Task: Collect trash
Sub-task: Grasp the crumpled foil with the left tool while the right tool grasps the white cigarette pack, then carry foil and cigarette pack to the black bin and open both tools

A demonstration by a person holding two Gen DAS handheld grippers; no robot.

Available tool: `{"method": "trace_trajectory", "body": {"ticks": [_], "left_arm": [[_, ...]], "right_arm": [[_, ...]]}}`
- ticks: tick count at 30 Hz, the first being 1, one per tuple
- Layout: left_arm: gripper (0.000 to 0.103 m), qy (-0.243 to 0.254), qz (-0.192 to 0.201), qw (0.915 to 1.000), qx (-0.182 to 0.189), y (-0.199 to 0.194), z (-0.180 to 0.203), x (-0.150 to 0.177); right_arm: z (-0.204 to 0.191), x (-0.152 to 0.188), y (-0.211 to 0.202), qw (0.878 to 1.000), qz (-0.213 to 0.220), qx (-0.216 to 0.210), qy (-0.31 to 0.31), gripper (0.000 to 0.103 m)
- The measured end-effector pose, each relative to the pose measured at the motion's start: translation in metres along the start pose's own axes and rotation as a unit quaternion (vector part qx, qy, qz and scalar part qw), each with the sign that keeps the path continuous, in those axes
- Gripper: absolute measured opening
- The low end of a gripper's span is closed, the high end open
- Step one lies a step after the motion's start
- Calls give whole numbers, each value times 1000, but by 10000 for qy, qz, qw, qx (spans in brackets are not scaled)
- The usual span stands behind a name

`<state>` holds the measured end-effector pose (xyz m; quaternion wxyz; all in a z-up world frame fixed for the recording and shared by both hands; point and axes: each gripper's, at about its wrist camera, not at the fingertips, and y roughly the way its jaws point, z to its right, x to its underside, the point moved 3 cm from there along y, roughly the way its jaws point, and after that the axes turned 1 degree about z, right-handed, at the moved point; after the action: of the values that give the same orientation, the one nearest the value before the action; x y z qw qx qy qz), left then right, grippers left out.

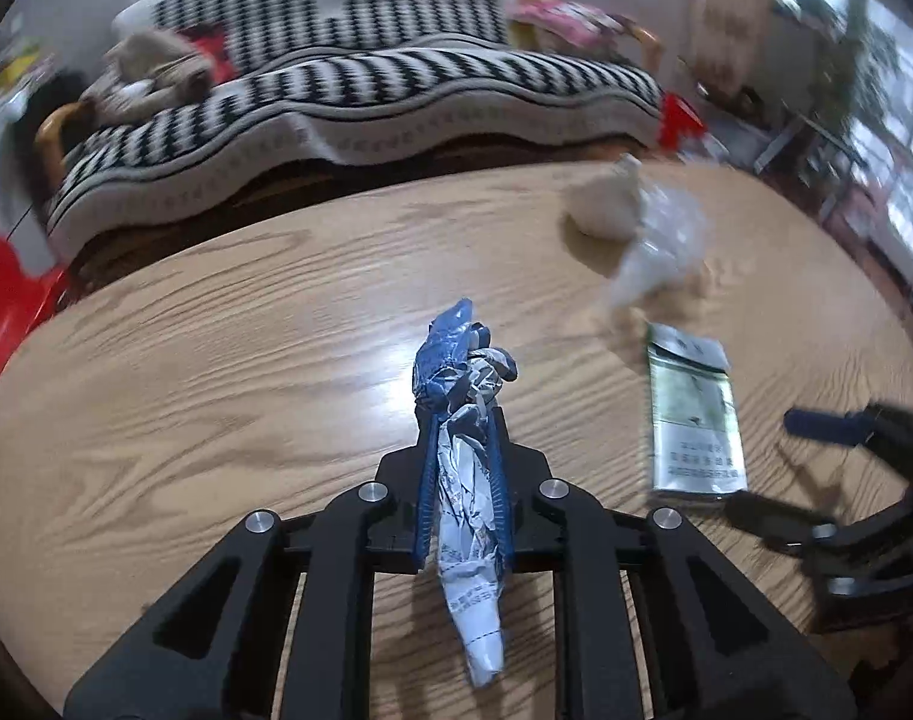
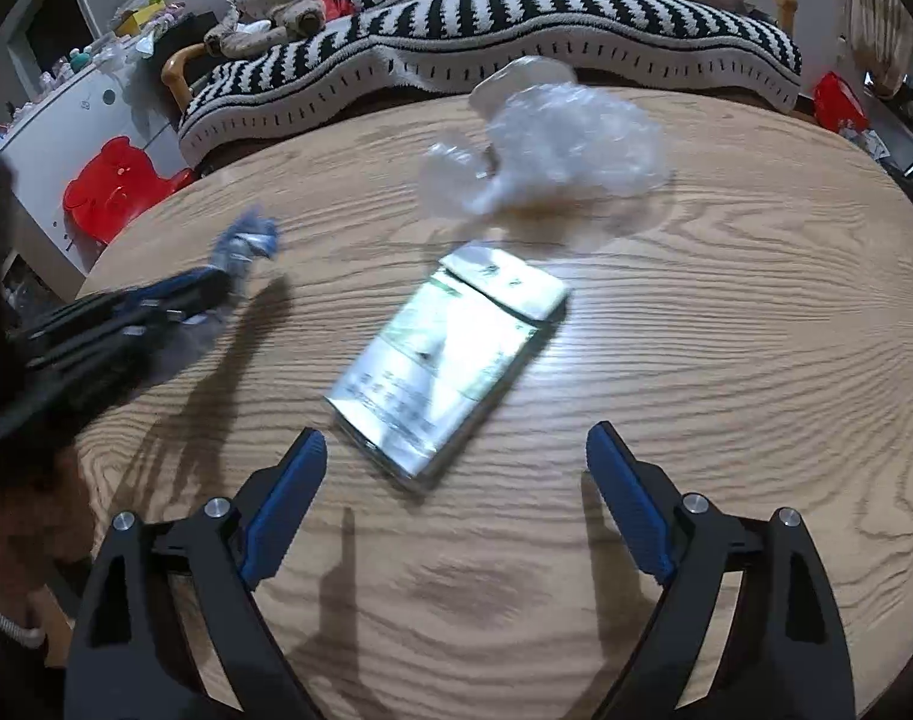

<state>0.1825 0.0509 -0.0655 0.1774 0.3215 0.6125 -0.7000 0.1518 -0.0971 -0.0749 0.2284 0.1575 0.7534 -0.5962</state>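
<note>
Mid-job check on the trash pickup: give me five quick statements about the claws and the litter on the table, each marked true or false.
1. The left claw is shut on the crumpled blue-and-white wrapper. True.
2. The right claw already grips the cigarette pack. False: its jaws stand wide open, and the pack lies flat on the table just ahead of them.
3. A clear plastic bag lies beyond the pack, toward the sofa. True.
4. The pack stands upright on its end. False: it lies flat.
5. The table is bare glass. False: it is wood-grain.
</note>
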Motion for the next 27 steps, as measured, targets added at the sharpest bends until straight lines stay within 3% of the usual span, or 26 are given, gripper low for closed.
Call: {"method": "trace_trajectory", "body": {"ticks": [3,6,10,15,22,27], "left_arm": [[15,-265,-31,9994,-224,-8,-19,6],[15,-481,-22,9971,-583,-14,-36,13],[15,-836,24,9942,-672,-22,-52,15],[15,-594,-40,9959,-677,-25,-39,20],[15,13,-44,9991,-419,-29,8,19],[15,199,35,9994,-280,-38,32,16]], "right_arm": [[-14,-4,16,10000,-43,48,31,88],[-25,-11,28,9988,105,471,-41,89],[-33,-16,41,9948,234,984,-130,89],[-23,-15,36,9954,232,917,-154,71],[0,-5,13,9986,177,498,-26,67],[13,-1,-18,9983,355,468,-55,65]]}}
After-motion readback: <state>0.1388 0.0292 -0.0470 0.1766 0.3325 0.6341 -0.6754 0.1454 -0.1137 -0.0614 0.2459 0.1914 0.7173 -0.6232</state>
